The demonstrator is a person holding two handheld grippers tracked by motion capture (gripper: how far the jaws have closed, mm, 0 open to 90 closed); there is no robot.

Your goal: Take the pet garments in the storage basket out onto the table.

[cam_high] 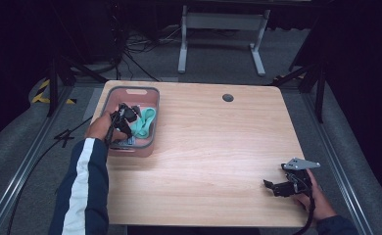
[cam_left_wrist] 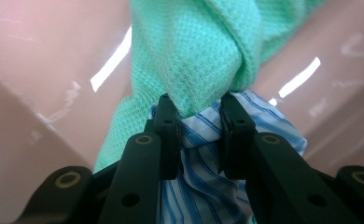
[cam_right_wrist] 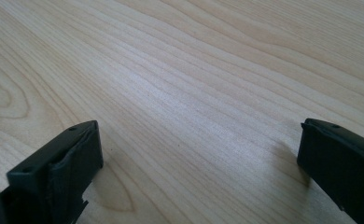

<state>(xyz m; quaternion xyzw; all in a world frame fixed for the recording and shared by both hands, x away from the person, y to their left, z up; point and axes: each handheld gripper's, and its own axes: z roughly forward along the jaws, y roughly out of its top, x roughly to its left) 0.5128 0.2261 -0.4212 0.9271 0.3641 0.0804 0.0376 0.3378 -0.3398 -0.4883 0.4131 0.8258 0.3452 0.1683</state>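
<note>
A pink bin (cam_high: 151, 94) stands at the table's far left with a mint green cloth (cam_high: 145, 121) in it. My left gripper (cam_high: 122, 117) reaches down into the bin. In the left gripper view its jaws (cam_left_wrist: 199, 116) are shut on a bunched fold where the green cloth (cam_left_wrist: 194, 51) lies over a blue-striped white cloth (cam_left_wrist: 203, 186). My right gripper (cam_high: 275, 187) rests low over the table's near right corner. In the right gripper view its jaws (cam_right_wrist: 199, 154) stand wide open over bare wood, with nothing between them.
The wooden table (cam_high: 218, 147) has a small round cable hole (cam_high: 227, 97) at the back. The bin's pink walls (cam_left_wrist: 40, 70) close in around the left gripper. A white frame (cam_high: 223, 29) and cables lie on the floor beyond the table.
</note>
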